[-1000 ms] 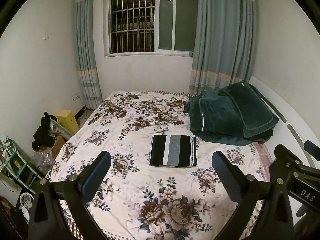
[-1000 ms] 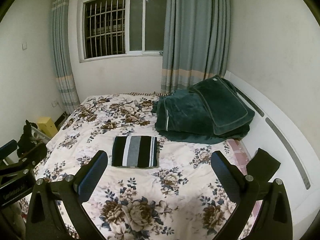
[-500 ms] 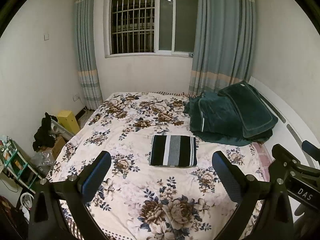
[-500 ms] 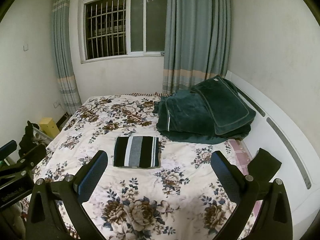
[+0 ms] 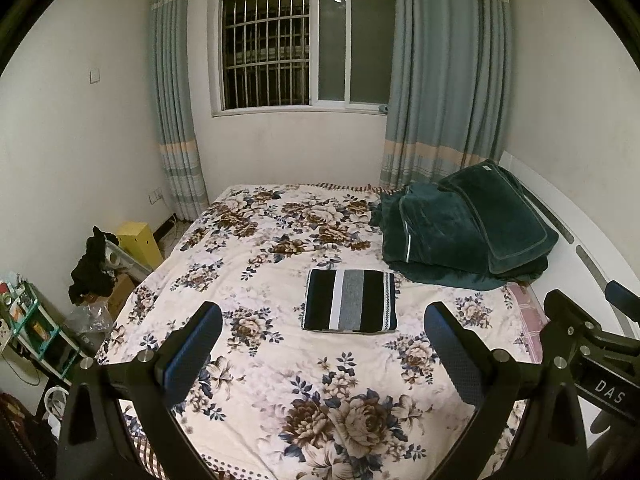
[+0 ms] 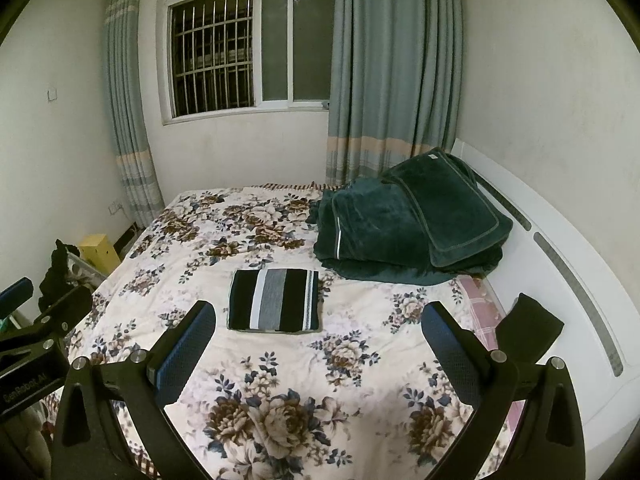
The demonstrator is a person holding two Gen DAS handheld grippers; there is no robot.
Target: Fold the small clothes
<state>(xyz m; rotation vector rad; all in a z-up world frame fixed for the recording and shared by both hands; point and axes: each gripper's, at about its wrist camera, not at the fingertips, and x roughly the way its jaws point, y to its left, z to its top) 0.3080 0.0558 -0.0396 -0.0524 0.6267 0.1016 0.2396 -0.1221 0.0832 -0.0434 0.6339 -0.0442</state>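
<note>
A small striped garment (image 5: pixel 350 301) (image 6: pixel 275 301), black with white and grey bands, lies folded into a flat rectangle on the floral bedspread (image 5: pixel 280 368) (image 6: pixel 320 364). My left gripper (image 5: pixel 322 344) hangs open over the near part of the bed, well short of the garment, with nothing between its fingers. My right gripper (image 6: pixel 318 344) is open too, also back from the garment and empty. The right gripper's body shows at the right edge of the left wrist view, and the left gripper's body at the left edge of the right wrist view.
Folded dark green blankets (image 5: pixel 464 236) (image 6: pixel 408 224) are piled at the far right of the bed against a white headboard (image 6: pixel 568 280). A black cloth (image 6: pixel 528 330) lies on the headboard side. A yellow box (image 5: pixel 138 240), dark clothes and a shelf (image 5: pixel 28 332) crowd the floor at left.
Both grippers have drifted back and slightly up, so the bed looks a little farther away. The garment has not moved and both grippers stay open.
</note>
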